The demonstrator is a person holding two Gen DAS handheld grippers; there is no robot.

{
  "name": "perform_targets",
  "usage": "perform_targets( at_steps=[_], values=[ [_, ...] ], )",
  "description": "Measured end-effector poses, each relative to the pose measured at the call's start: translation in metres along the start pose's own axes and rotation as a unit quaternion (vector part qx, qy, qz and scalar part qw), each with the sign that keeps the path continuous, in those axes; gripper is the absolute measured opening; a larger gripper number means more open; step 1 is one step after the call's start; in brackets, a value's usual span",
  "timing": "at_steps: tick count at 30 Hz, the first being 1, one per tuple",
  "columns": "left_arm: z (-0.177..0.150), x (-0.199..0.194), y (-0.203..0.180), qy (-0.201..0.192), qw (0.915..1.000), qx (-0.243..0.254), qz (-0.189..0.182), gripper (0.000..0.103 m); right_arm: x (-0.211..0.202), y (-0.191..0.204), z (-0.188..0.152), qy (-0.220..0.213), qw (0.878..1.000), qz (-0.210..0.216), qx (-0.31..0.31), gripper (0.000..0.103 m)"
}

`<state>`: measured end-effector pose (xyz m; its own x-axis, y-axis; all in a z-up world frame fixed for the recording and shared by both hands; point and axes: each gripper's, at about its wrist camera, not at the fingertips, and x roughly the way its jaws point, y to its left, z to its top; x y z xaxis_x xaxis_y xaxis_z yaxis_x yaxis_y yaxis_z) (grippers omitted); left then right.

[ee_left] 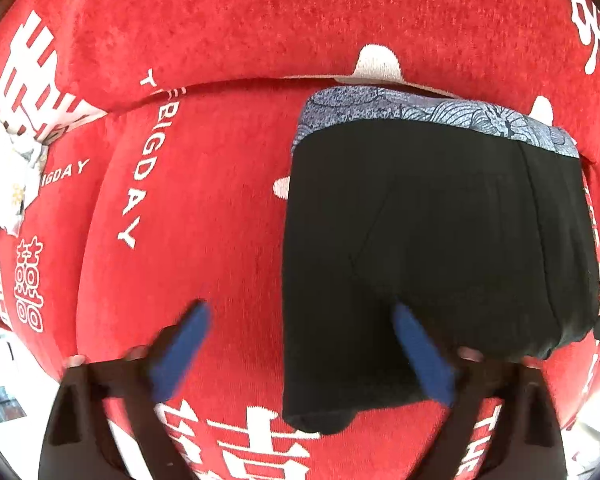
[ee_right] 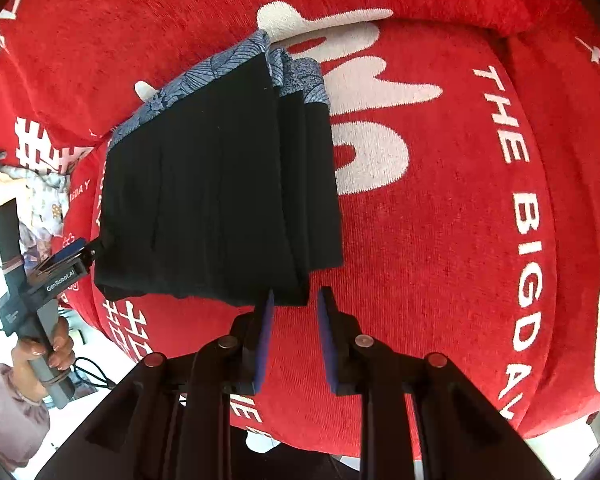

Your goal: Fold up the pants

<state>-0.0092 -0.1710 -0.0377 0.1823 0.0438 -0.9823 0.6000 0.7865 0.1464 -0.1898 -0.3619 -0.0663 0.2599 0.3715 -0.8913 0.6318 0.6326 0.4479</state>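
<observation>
A red plush sofa cover [ee_left: 228, 200] fills both views, its nap short and fuzzy, woven with white Chinese characters and the lettering "THE BIG DAY"; it swells into rounded cushions with a seam where the seat meets the backrest [ee_left: 260, 20]. On the seat cushion lie the black pants [ee_left: 440, 240], folded into a compact, roughly rectangular bundle of smooth matte fabric, with a blue-grey waistband [ee_left: 440, 114] printed in a fine wave and leaf pattern along the edge toward the backrest. From the right wrist view the pants [ee_right: 220, 200] show several stacked layers along their right edge, like stepped pleats. At the far left of the sofa sits a crumpled heap of pale floral cloth [ee_right: 40, 200]. The left hand-held gripper [ee_left: 300, 344] is spread wide, its blue padded fingers [ee_left: 184, 352] angled outward; one finger sits over the red cover, the other over the near part of the pants, and whether either touches cannot be told. In the right wrist view the same left tool [ee_right: 66, 264] points at the bundle's left corner, held by a hand [ee_right: 48, 348] in a mauve sleeve. The right hand-held gripper [ee_right: 294, 308] stands moderately parted, its flat blue pads upright and empty, just at the near edge of the folded stack.
</observation>
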Motion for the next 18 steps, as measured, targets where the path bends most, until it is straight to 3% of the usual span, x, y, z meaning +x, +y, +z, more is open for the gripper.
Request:
perform_targets(
  at_steps=[4,16,18],
  values=[
    [-0.003,-0.002,-0.002,0.005,1.0000,0.005,0.001,0.103,-0.003,0.000,-0.002,-0.002,1.000,-0.001,-0.003,0.051],
    [-0.005,-0.002,-0.015,0.018,0.9998,0.005,0.005,0.103,-0.008,-0.006,0.004,-0.001,1.000,0.011,-0.006,0.079],
    [-0.006,-0.002,-0.016,0.019,0.9998,0.007,0.007,0.103,-0.006,-0.008,0.005,0.003,1.000,0.012,-0.007,0.079]
  ],
)
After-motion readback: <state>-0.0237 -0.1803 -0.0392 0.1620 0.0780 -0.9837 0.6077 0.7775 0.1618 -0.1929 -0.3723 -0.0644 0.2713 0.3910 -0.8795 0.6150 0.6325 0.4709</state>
